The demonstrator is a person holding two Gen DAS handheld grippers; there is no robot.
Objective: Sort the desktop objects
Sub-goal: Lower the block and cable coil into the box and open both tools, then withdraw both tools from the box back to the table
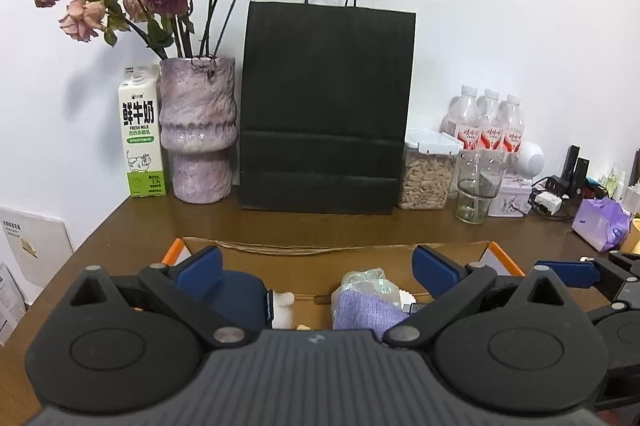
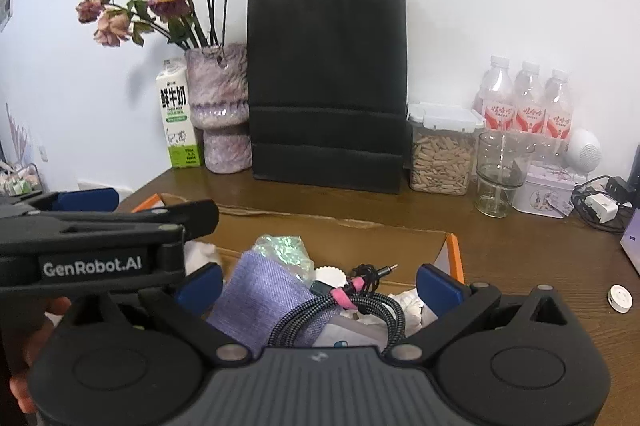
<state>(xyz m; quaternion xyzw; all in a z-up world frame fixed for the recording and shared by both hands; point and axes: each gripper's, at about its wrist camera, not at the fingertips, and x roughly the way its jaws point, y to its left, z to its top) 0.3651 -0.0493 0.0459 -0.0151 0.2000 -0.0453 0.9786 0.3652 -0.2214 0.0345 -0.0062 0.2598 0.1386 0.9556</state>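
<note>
An open cardboard box [image 1: 505,259] with orange edges sits on the brown desk, near the front. In it lie a purple cloth [image 1: 362,312], a shiny crumpled wrapper [image 1: 370,280] and a small white piece [image 1: 282,306]. My left gripper [image 1: 318,266] hangs open over the box with nothing between its blue pads. The right wrist view shows the same box [image 2: 453,254], the purple cloth [image 2: 256,290] and a coiled braided cable [image 2: 362,306] with a pink tie. My right gripper [image 2: 320,282] is open above them and holds nothing. One of its blue fingers [image 1: 568,272] shows at the right in the left wrist view.
Along the wall stand a milk carton [image 1: 141,134], a vase of dried roses [image 1: 198,130], a black paper bag [image 1: 326,106], a jar of seeds [image 1: 426,174], a glass [image 1: 478,186], three bottles [image 1: 490,126] and a tin [image 2: 546,192]. A white disc [image 2: 619,299] lies on the desk.
</note>
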